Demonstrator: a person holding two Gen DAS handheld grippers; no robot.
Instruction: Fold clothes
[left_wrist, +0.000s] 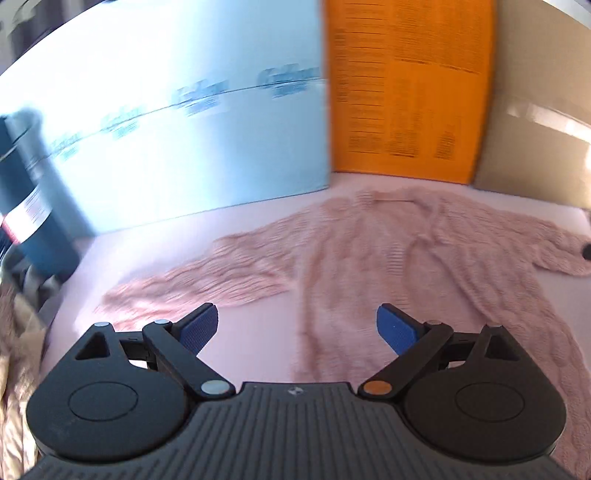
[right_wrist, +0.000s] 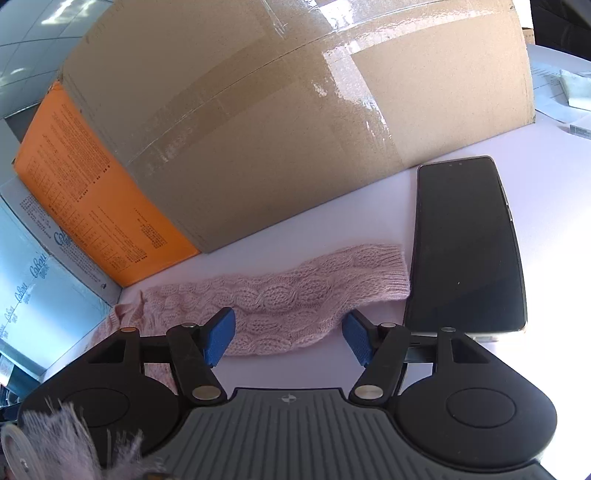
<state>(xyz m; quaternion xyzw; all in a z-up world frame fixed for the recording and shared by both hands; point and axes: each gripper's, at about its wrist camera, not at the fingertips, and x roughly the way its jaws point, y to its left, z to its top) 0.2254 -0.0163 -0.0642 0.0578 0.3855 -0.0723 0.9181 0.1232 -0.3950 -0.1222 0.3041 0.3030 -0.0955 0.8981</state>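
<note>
A pink cable-knit sweater (left_wrist: 388, 254) lies spread flat on the pale table (left_wrist: 251, 343), sleeves out to both sides. My left gripper (left_wrist: 297, 328) is open and empty, hovering near the sweater's lower left hem, between the body and the left sleeve (left_wrist: 207, 280). In the right wrist view the other sleeve (right_wrist: 280, 295) lies across the table, its cuff toward the right. My right gripper (right_wrist: 288, 338) is open, its blue pads (right_wrist: 219, 338) either side of the sleeve's near edge, not closed on it.
A cardboard box (right_wrist: 277, 122) with an orange label (left_wrist: 406, 88) and a light blue box (left_wrist: 177, 122) stand behind the sweater. A black phone (right_wrist: 465, 243) lies just right of the cuff. A dark blue container (left_wrist: 33, 192) and crumpled fabric (left_wrist: 14, 350) are at far left.
</note>
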